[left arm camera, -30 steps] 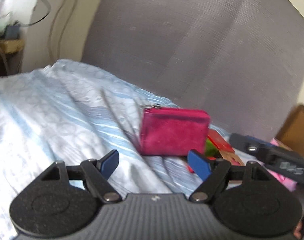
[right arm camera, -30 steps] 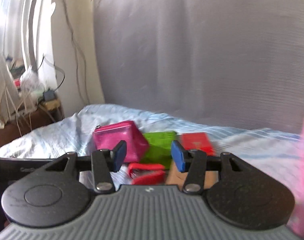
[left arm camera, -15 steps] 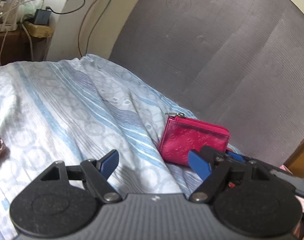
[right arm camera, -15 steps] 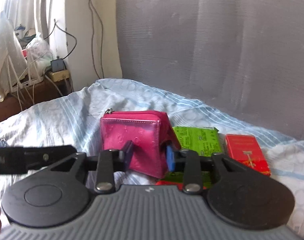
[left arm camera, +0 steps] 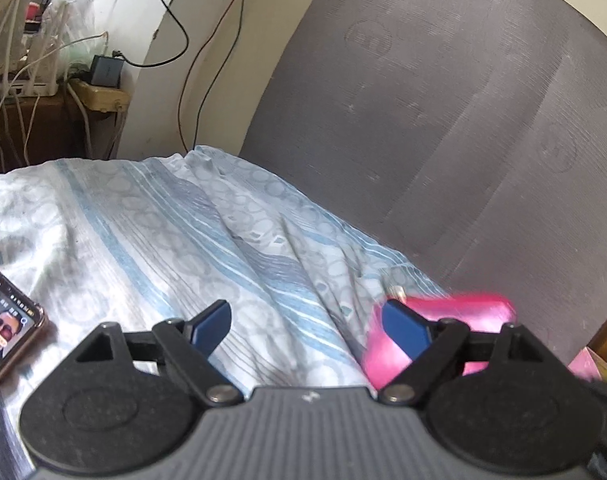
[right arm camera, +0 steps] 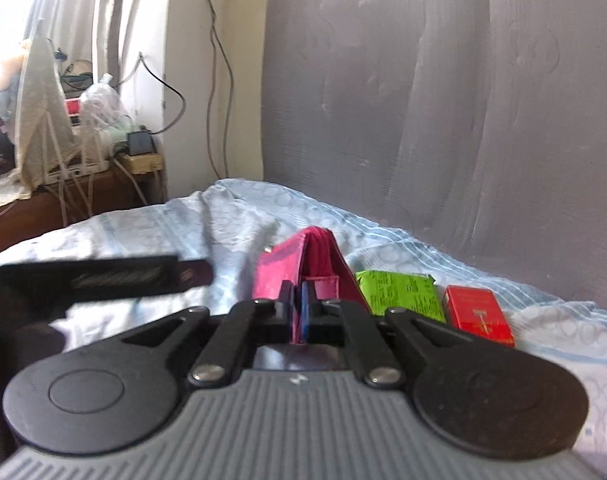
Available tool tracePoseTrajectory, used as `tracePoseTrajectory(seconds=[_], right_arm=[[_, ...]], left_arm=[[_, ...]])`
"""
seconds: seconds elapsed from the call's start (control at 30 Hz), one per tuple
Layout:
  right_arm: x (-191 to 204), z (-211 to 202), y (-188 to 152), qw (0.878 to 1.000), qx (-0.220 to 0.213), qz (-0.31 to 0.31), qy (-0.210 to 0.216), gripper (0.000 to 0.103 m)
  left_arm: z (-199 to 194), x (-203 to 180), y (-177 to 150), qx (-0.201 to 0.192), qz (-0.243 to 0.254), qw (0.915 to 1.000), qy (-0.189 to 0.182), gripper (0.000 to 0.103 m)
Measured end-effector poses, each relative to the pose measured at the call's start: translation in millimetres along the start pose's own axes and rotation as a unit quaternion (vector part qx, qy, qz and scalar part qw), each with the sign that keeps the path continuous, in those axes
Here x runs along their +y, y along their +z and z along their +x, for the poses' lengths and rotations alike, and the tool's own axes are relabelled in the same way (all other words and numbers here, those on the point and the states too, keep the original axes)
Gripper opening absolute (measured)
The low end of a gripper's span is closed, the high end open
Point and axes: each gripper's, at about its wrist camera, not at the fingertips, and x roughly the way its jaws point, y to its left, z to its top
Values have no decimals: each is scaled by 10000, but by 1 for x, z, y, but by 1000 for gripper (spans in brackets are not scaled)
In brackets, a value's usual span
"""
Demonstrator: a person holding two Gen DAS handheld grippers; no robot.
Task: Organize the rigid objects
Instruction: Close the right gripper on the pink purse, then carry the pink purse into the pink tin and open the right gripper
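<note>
Right wrist view: right gripper (right arm camera: 299,308), just closed, is clamped on the pink wallet's (right arm camera: 303,264) flap at 12 o'clock; relocation is enabled. Left gripper (left arm camera: 307,328) is held open, empty.

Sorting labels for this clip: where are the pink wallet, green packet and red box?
pink wallet (right arm camera: 323,260), right wrist view, right flap.
green packet (right arm camera: 403,294), right wrist view, printed top.
red box (right arm camera: 477,314), right wrist view, top face.

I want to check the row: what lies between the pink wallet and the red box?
In the right wrist view, the green packet lies between the pink wallet and the red box.
</note>
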Motion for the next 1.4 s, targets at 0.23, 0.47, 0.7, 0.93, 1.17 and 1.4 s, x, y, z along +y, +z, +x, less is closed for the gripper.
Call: tracePoseTrajectory(seconds=[0.23,0.47,0.7,0.93,1.17,1.4], right_arm=[[-7,-71,-40,9994,-6,303,-146,4],[-34,-149,-88,9893,-13,1003,-1059,5],[-49,-198,-121,9745,14,1541,-1633,10],[-50,-211,-127,9736,-214,1604,-1612,25],[-48,-218,-131,9767,-335,1590,-1401,40],[-54,-212,-132,9789,-265,1473,-1389,47]], left_arm=[[2,-2,-3,69,95,9999,-59,85],[0,-15,-10,136,476,9982,-328,88],[-2,-49,-29,493,1379,9837,-1045,89],[-18,-69,-50,1125,1581,9629,-1873,94],[-41,-102,-51,1643,1457,9269,-3044,103],[-51,-149,-87,2203,1976,8889,-3498,102]])
